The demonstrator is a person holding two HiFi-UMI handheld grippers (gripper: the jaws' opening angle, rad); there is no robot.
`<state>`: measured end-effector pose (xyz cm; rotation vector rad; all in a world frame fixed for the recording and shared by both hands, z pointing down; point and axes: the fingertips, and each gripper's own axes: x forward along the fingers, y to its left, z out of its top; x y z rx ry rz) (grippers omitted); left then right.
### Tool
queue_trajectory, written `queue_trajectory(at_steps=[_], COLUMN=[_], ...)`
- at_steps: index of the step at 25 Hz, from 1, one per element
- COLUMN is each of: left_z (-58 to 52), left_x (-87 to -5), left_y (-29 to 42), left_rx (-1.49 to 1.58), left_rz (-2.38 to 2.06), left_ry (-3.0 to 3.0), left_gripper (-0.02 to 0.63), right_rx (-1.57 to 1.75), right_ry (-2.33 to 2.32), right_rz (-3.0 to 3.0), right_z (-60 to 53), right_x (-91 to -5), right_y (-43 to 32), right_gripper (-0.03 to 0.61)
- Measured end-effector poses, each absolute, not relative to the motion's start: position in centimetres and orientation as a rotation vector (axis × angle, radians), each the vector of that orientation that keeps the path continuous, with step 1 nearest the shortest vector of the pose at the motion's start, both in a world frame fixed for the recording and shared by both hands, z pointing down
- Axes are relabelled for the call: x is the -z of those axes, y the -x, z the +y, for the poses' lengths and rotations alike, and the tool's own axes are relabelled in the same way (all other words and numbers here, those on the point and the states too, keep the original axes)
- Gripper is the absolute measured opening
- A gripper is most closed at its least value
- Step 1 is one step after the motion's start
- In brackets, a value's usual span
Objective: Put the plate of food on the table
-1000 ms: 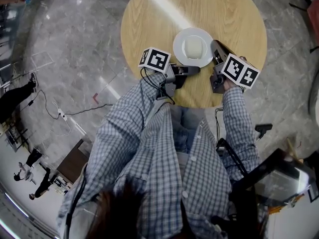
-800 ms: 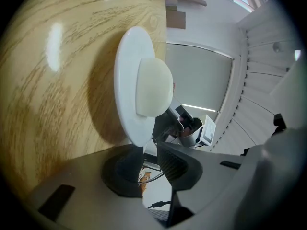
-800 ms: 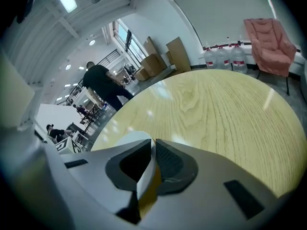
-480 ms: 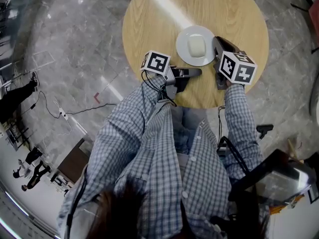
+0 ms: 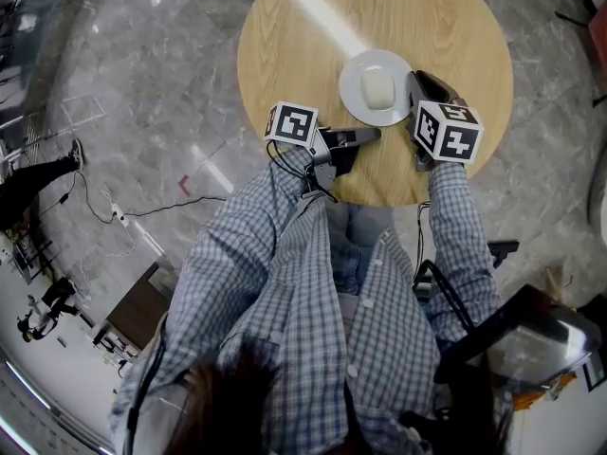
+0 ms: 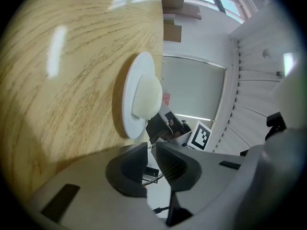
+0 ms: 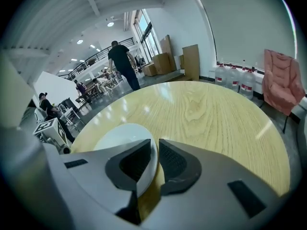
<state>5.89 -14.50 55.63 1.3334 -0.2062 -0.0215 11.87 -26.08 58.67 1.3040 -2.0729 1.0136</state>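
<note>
The left gripper (image 5: 368,136) lies low over the round wooden bench (image 5: 436,27), near the edge closest to the person. Its cube (image 5: 292,121) has black and white squares on it. In the left gripper view its jaws are clenched together with nothing between them, and it points at the plate from the side, a little way off.

The white plate (image 5: 356,104) sits on the bench, just right of that gripper. One pale, round, smooth lump of food (image 5: 377,86) sits in the middle of the plate.

The right gripper (image 5: 414,81) is at the plate's right side. In the right gripper view its jaws are squeezed on the plate's thin rim. Its cube (image 5: 448,129) has black and white squares too.
</note>
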Motion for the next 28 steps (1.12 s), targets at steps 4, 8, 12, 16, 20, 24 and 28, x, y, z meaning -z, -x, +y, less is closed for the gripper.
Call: queue_trajectory(at_steps=[4,8,12,16,20,24,28], left_z=[-14.6,-15.1,-15.9,-17.6,-18.4,-18.9,-19.1], left_x=[-55.8,-55.7,-54.5,-52.6,-50.2,-47.6,-43.4], left_y=[-4.2,-2.4,-1.5,-0.5,0.1,0.1,-0.4], left_rx=[0.019,-0.018,-0.028,-0.032,-0.046,-0.063,-0.046], left_rz=[-0.317,-0.441,-0.536,-0.646,-0.699,-0.703,-0.72], left_ry=[-1.368,-1.457,-1.543,-1.643,-1.759,-1.856,-1.941], left_gripper=[0.008,0.008,0.007,0.006,0.006,0.008,0.007], right_rx=[-1.021,-0.953,-0.959,-1.058,-1.081,-1.068,-1.026], right_ry=[-1.312,-1.409,-1.486,-1.512,-1.56,-1.603,-1.65], right_rz=[-2.09,-2.098,-2.14,-2.218,-2.278,-2.337,-2.379], right_z=[-25.7,-25.7,-25.3,-24.9,-24.4,-24.0,-23.2], right_x=[-58.2,-56.9,-54.9,-52.3,-49.7,-47.0,-43.1], right_y=[-12.0,-13.0,-13.7,-13.7,-13.9,-14.7,-16.0], right_gripper=[0.038,0.038,0.037,0.035,0.015,0.011,0.008])
